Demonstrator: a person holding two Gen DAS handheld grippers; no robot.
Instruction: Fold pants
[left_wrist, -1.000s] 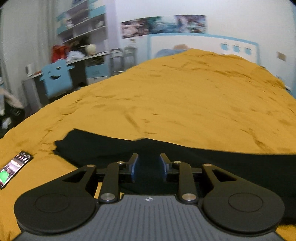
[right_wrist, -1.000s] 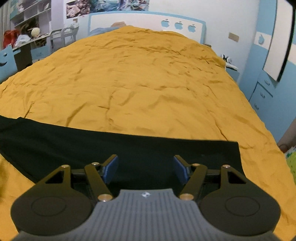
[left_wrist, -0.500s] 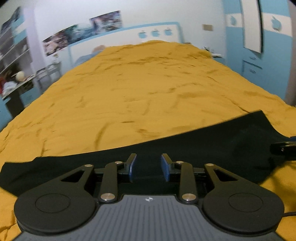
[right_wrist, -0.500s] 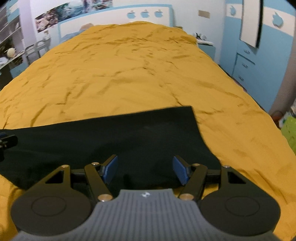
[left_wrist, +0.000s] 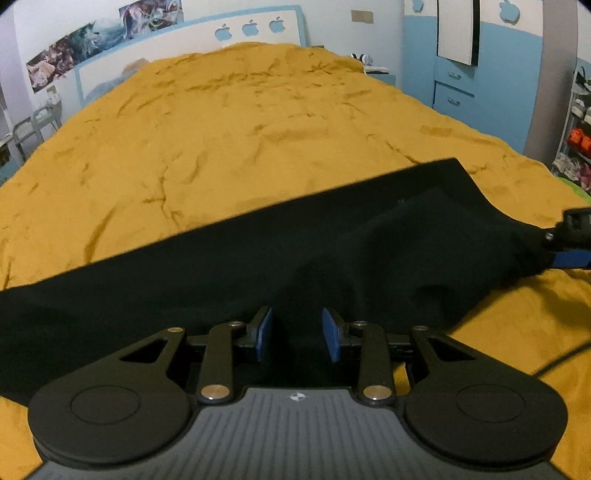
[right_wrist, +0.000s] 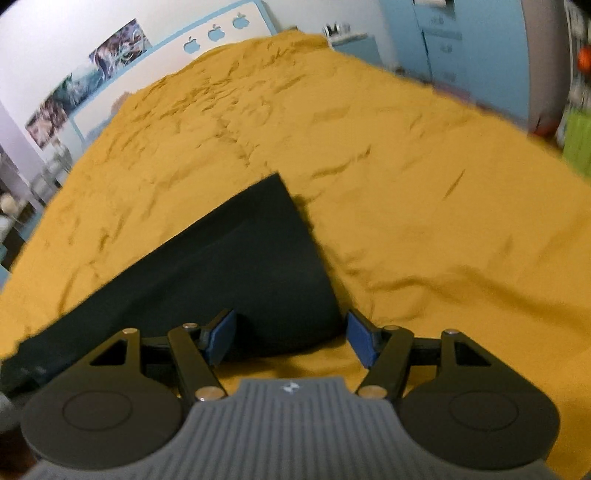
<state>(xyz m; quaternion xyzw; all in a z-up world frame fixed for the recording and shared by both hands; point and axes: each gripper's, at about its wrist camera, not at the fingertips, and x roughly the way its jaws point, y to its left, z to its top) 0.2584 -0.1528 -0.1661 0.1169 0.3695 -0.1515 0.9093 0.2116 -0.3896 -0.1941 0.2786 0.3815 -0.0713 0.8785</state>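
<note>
Long black fabric pants (left_wrist: 258, 266) lie flat across the wrinkled mustard-yellow bedspread (left_wrist: 229, 140). The left gripper (left_wrist: 297, 334) hovers over them with jaws apart. The right gripper (right_wrist: 290, 338), jaws spread wide, straddles one end.

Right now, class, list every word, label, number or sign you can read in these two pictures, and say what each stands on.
No readable words or numbers.
Headboard: three blue apple cut-outs, no lettering.
Wall posters: artwork only, too blurred for any text.
Left gripper body: a small white emblem, not lettering.
Right gripper body: the same emblem, no words.
</note>
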